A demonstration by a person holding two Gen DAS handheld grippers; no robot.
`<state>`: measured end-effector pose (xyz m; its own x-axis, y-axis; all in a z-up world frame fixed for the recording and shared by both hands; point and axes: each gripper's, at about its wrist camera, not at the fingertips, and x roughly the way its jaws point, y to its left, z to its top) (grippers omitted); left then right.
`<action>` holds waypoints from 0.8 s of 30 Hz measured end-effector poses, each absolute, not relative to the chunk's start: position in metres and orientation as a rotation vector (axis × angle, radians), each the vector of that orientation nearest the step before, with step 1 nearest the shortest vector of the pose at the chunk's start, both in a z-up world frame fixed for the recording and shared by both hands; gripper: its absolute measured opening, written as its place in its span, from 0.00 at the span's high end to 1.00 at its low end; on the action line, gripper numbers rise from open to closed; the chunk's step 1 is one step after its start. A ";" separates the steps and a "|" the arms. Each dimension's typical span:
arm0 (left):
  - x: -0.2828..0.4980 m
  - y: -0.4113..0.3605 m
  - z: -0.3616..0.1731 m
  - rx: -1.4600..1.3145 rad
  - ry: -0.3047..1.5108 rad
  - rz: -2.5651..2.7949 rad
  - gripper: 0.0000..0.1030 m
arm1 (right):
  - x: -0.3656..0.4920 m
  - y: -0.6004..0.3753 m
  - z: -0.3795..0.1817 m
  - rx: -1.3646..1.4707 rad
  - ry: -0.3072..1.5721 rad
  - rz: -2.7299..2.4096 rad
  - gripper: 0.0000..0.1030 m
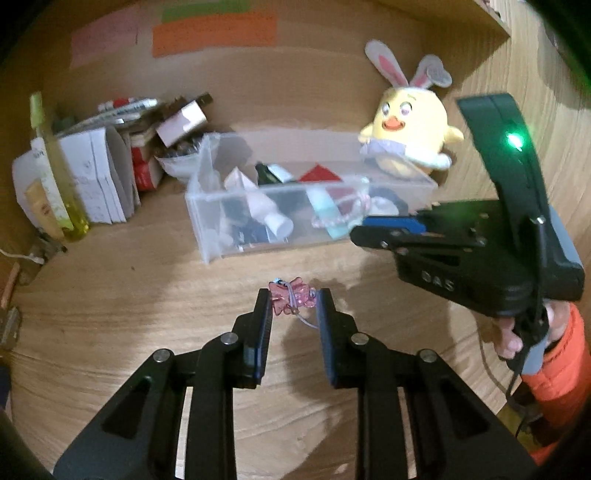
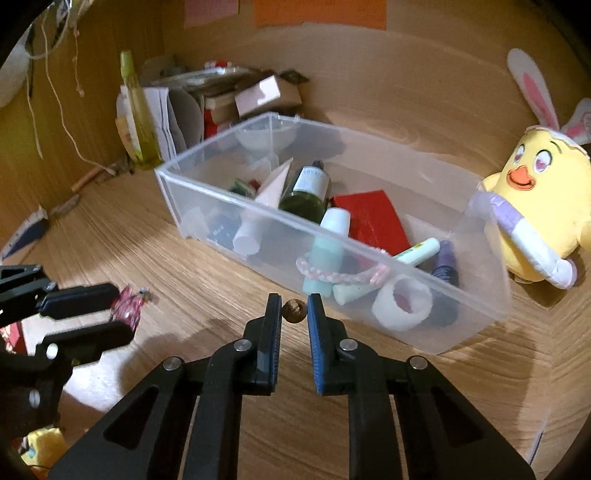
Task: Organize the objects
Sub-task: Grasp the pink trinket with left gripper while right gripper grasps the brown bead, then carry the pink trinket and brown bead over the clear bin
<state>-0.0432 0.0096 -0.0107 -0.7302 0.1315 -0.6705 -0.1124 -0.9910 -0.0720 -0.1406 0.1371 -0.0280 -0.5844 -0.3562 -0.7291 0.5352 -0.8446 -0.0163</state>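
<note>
My left gripper point(image 1: 292, 301) is shut on a small pink bow-shaped charm point(image 1: 291, 301) with a thin cord, held above the wooden desk; it also shows in the right wrist view point(image 2: 127, 306). My right gripper point(image 2: 294, 309) is shut on a small brown bead-like ball point(image 2: 294, 310), just in front of the clear plastic bin point(image 2: 480, 295). The bin holds several items: a green bottle point(image 2: 308, 194), a red box point(image 2: 373, 221), tubes, and a pink braided band point(image 2: 340, 275). In the left wrist view the right gripper point(image 1: 373, 229) reaches to the bin's point(image 1: 207, 206) right end.
A yellow chick plush with bunny ears point(image 2: 535, 210) sits right of the bin. A pile of papers, boxes and a yellow-green bottle point(image 2: 138, 110) stands at the back left. Wooden walls close in behind and on both sides. A shelf point(image 1: 491, 18) hangs upper right.
</note>
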 end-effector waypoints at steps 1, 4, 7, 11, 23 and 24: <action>-0.042 0.010 -0.007 -1.078 -0.044 2.813 0.77 | -0.138 0.140 -0.024 1.018 0.308 -2.402 0.88; -0.043 0.009 0.001 -1.046 -0.057 2.839 0.77 | -0.134 0.145 -0.015 0.986 0.283 -2.412 0.88; -0.048 0.007 0.008 -1.024 -0.080 2.853 0.77 | -0.130 0.152 -0.005 0.955 0.262 -2.422 0.88; -0.049 0.008 0.018 -0.985 -0.092 2.868 0.77 | -0.125 0.161 0.008 0.910 0.239 -2.439 0.88; -0.063 0.009 0.059 -0.830 -0.122 2.915 0.77 | -0.126 0.180 0.029 0.836 0.179 -2.493 0.88; -0.064 0.009 0.062 -0.820 -0.124 2.919 0.77 | -0.127 0.181 0.032 0.827 0.173 -2.499 0.88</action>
